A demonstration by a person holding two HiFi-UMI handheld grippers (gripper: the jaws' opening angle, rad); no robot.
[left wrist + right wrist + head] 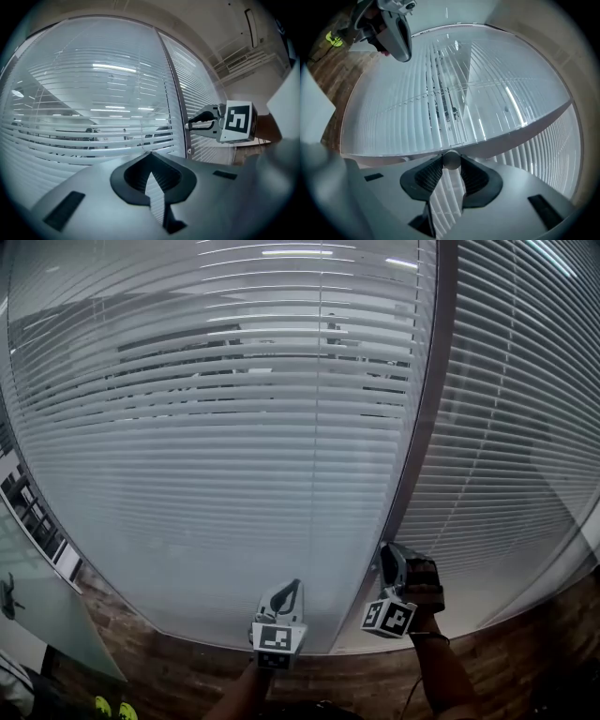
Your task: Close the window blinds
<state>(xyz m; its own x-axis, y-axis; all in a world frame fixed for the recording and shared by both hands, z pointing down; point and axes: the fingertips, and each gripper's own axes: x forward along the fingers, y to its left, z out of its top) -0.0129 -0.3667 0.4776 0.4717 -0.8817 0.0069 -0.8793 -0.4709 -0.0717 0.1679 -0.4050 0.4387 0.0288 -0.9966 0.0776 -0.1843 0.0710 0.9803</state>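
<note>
White slatted blinds (225, 446) hang behind the glass of the left pane; their upper slats are tilted enough for the room beyond to show through, while the lower ones look flat and shut. A dark upright frame (424, 427) splits this pane from the right pane's blinds (506, 427). My right gripper (388, 566) is rolled onto its side at that frame and is shut on a small round knob (451, 160), which sits between its pads (430, 174). My left gripper (294, 585) points at the left pane, shut with nothing in it; its tips (150, 154) meet.
A wood-patterned surface (187, 662) runs below the window. A frosted glass panel (47, 615) stands at the lower left, with yellow-green shoes (112, 707) beside it. Ceiling ducts (243, 56) show above the right gripper (197, 123).
</note>
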